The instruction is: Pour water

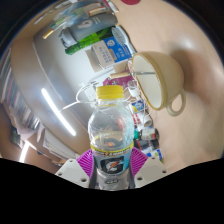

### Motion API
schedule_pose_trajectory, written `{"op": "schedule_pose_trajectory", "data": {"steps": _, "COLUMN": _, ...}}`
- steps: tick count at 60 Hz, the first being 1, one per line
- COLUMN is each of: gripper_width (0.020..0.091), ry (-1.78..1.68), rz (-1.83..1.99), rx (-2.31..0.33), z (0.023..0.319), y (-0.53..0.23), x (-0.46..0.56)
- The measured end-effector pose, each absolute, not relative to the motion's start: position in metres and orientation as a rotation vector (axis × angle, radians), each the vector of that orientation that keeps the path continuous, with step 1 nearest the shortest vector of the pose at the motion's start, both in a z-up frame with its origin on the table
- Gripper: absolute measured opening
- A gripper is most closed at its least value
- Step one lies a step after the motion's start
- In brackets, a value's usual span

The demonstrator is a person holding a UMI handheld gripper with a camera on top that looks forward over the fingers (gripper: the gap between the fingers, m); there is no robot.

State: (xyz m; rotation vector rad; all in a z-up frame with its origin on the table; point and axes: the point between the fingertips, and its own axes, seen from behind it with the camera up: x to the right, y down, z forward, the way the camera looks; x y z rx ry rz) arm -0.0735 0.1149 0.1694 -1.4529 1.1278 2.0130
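Clear plastic bottle point(108, 140) with yellow cap is standing upright, cap pointing up, clenched between the gripper point(108, 166) fingers; beyond, a cream cup point(162, 80) is tilting sideways.

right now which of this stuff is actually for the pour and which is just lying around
For the job:
- clear bottle with a yellow cap, held between the gripper fingers
- cream cup, beyond the bottle, its opening in view

Just lying about:
- clutter of small packets and boxes behind the bottle
- green-labelled items farther back
- white cable
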Motion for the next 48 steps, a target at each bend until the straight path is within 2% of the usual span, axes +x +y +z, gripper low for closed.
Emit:
{"op": "schedule_pose_trajectory", "data": {"steps": 9, "gripper_width": 0.0454, "ry": 1.243, "rz": 2.163, "rx": -1.345, "z": 0.187, "y": 0.110, "x": -0.068}}
{"op": "schedule_pose_trajectory", "data": {"steps": 26, "gripper_width": 0.0451, "ry": 1.359, "rz": 2.255, "rx": -1.278, "z": 0.181, "y": 0.102, "x": -0.065}}
{"op": "schedule_pose_trajectory", "data": {"steps": 35, "gripper_width": 0.0453, "ry": 1.331, "rz": 2.209, "rx": -1.347, "z": 0.177, "y": 0.097, "x": -0.071}}
{"op": "schedule_pose_trajectory", "data": {"steps": 43, "gripper_width": 0.0453, "ry": 0.978, "rz": 2.010, "rx": -1.540, "z": 0.206, "y": 0.085, "x": -0.078}}
{"op": "schedule_pose_trajectory", "data": {"steps": 48, "gripper_width": 0.0452, "ry": 0.653, "rz": 1.816, "rx": -1.595, "z": 0.252, "y": 0.071, "x": -0.069}}
